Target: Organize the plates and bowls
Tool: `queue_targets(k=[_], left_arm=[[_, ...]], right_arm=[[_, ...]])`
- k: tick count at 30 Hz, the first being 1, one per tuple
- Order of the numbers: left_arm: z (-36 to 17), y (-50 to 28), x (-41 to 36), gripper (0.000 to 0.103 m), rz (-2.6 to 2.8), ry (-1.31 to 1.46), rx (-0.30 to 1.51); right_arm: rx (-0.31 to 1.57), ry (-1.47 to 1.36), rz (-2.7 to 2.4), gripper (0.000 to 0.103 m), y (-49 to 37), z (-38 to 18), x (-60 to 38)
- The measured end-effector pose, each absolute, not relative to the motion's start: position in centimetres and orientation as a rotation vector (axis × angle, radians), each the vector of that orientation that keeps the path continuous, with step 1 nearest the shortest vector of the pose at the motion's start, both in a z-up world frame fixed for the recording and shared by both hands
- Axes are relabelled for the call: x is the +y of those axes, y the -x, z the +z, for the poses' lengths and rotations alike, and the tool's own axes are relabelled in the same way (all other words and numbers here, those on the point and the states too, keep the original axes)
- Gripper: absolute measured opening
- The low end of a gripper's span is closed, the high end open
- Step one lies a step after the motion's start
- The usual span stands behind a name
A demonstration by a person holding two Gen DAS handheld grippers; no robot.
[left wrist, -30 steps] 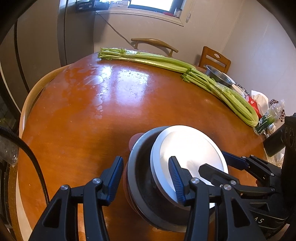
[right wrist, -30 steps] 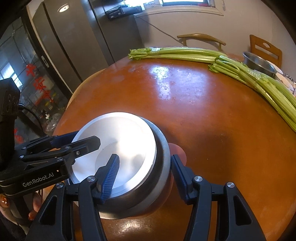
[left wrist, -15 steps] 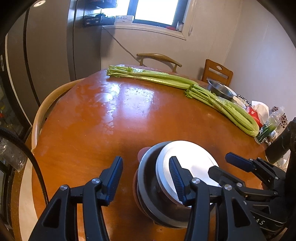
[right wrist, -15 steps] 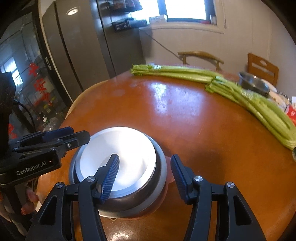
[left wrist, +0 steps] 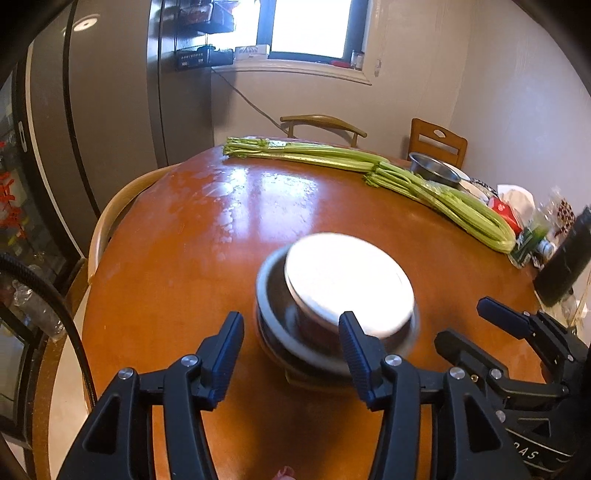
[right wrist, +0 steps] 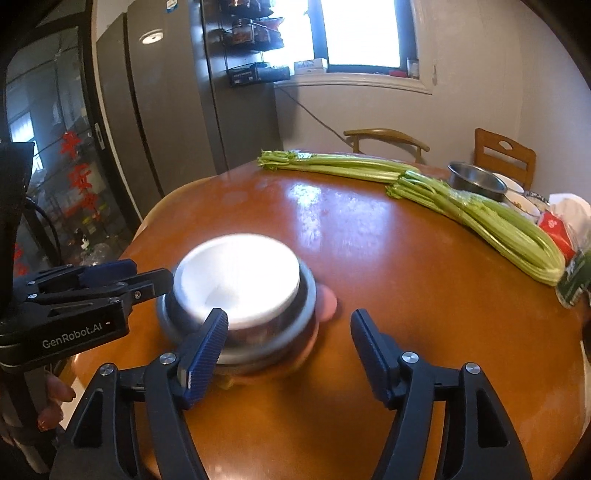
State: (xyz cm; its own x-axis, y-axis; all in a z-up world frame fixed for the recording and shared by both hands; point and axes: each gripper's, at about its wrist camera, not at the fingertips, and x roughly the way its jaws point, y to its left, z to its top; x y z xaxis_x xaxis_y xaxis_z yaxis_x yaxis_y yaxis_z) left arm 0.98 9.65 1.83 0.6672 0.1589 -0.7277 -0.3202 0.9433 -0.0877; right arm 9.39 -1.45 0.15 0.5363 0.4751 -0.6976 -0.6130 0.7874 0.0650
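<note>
1. Nearest in the left wrist view, the left gripper [left wrist: 291,341] has its jaws parted and opening a little, with nothing pressed between them. The right finger overlaps the near rim of the stack in the picture, but whether it touches I cannot tell.
2. In the right wrist view, the right gripper [right wrist: 288,341] has its jaws opening wide and holds nothing. Its left finger lies in front of the stack's near edge.
3. Each view shows the other gripper at its side. Only the right wrist view shows a person's hand [right wrist: 51,406] gripping the left gripper's handle.
4. Just beyond the fingers, a white plate [left wrist: 347,280] lies in a metal bowl [left wrist: 273,310] resting on the round wooden table [left wrist: 177,258] near its front edge. The stack is blurred.
5. Only the right wrist view shows something pink [right wrist: 327,299] sticking out beside the bowl.
6. Farther back, long celery stalks [left wrist: 406,181] lie across the table.
7. Behind them a second steel bowl [right wrist: 476,181] sits by the far edge, with packets [right wrist: 557,229] to its right.
8. Beyond stand two chairs [left wrist: 437,142], a grey fridge [right wrist: 166,122] and a bright window [left wrist: 314,27].
</note>
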Motion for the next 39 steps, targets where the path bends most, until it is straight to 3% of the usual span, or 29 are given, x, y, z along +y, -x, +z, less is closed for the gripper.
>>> queue_targets(k=[14, 39], left_arm=[[-1.0, 4.2, 4.6, 0.055, 0.290, 0.223, 0.804], [-1.3, 5.6, 4.2, 0.055, 0.297, 0.194, 0.785]], right_arm=[[0.759, 0.206, 0.642, 0.072, -2.7, -1.6, -6.4], [0.754, 0.203, 0.647, 0.072, -1.0, -2.4, -6.1]])
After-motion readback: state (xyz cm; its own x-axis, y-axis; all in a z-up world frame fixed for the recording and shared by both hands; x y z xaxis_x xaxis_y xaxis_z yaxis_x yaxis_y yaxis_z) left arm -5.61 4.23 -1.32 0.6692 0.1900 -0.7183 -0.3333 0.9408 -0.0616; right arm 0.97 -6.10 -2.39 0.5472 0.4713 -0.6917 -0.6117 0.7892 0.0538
